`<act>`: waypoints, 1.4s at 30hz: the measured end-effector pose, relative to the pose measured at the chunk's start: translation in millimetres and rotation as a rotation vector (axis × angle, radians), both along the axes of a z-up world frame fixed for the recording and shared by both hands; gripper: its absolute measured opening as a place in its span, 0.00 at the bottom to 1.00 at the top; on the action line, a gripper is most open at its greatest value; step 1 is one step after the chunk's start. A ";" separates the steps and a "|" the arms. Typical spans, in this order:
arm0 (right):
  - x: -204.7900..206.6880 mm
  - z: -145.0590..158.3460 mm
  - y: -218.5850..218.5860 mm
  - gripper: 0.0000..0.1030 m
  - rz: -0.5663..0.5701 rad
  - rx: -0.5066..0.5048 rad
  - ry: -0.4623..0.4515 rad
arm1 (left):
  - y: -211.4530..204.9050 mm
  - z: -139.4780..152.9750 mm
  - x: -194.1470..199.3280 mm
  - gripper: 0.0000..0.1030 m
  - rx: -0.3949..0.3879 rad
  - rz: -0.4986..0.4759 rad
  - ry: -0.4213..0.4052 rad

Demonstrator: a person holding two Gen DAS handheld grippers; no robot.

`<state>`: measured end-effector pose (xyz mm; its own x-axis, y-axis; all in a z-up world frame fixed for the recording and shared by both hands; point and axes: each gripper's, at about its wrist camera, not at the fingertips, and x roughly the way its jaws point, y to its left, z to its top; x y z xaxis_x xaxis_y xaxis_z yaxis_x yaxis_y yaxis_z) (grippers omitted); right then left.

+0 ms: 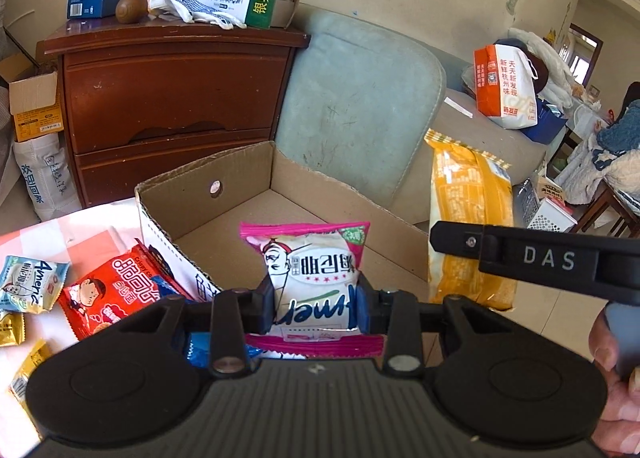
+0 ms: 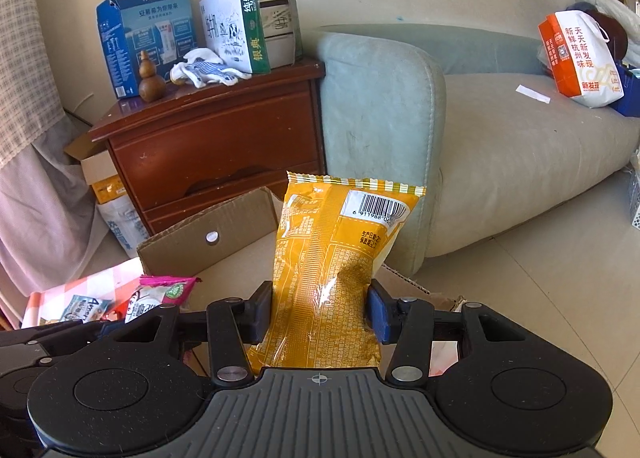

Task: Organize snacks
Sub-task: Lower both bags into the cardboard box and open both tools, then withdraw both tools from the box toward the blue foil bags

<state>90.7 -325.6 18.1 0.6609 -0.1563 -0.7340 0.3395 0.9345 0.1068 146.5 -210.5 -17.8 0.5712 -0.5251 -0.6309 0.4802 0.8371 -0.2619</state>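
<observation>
My left gripper (image 1: 316, 308) is shut on a pink-and-white snack packet (image 1: 316, 262), held upright above the open cardboard box (image 1: 244, 174). The box looks bare inside. My right gripper (image 2: 320, 310) is shut on a tall yellow snack bag (image 2: 340, 258), its barcode side facing the camera. That yellow bag (image 1: 468, 226) also shows in the left wrist view, hanging at the box's right edge with the right gripper's black arm (image 1: 540, 258) across it. The pink packet (image 2: 160, 294) appears low on the left in the right wrist view.
Loose snacks lie on a pink checked cloth (image 1: 60, 230): a red packet (image 1: 104, 294), a blue-white packet (image 1: 28, 282), small yellow ones (image 1: 12, 330). Behind the box stand a brown drawer cabinet (image 1: 172, 98) and a grey-green sofa (image 1: 360, 98) with an orange-white bag (image 1: 504, 86).
</observation>
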 end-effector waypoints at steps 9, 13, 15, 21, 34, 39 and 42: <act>7.5 -7.2 4.2 0.50 0.007 -0.013 0.009 | 3.5 1.6 -5.6 0.75 -0.055 0.004 0.010; 4.3 -3.6 4.3 0.51 0.014 0.010 -0.009 | 20.3 11.5 -4.7 0.77 -0.032 0.054 -0.001; 2.6 -1.8 6.7 0.51 0.027 0.020 -0.015 | 28.8 15.0 -6.0 0.77 0.013 0.078 -0.006; 0.7 4.6 21.1 0.56 0.095 0.056 -0.031 | 67.6 17.7 -13.3 0.79 0.077 0.138 0.007; 0.7 0.2 67.3 0.56 0.266 0.132 0.011 | 123.0 8.7 -24.3 0.81 0.120 0.206 0.072; 5.6 -1.8 75.0 0.56 0.269 0.162 0.019 | 113.1 -3.9 -26.5 0.81 0.103 0.171 0.121; 7.5 -4.5 77.4 0.56 0.277 0.189 0.032 | 96.9 -9.1 -31.8 0.83 0.164 0.080 0.094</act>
<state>98.2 -248.2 13.5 0.6354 0.1673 -0.7538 0.0810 0.9564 0.2805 114.7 -113.6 -26.9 0.5416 -0.3659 -0.7568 0.3902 0.9069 -0.1592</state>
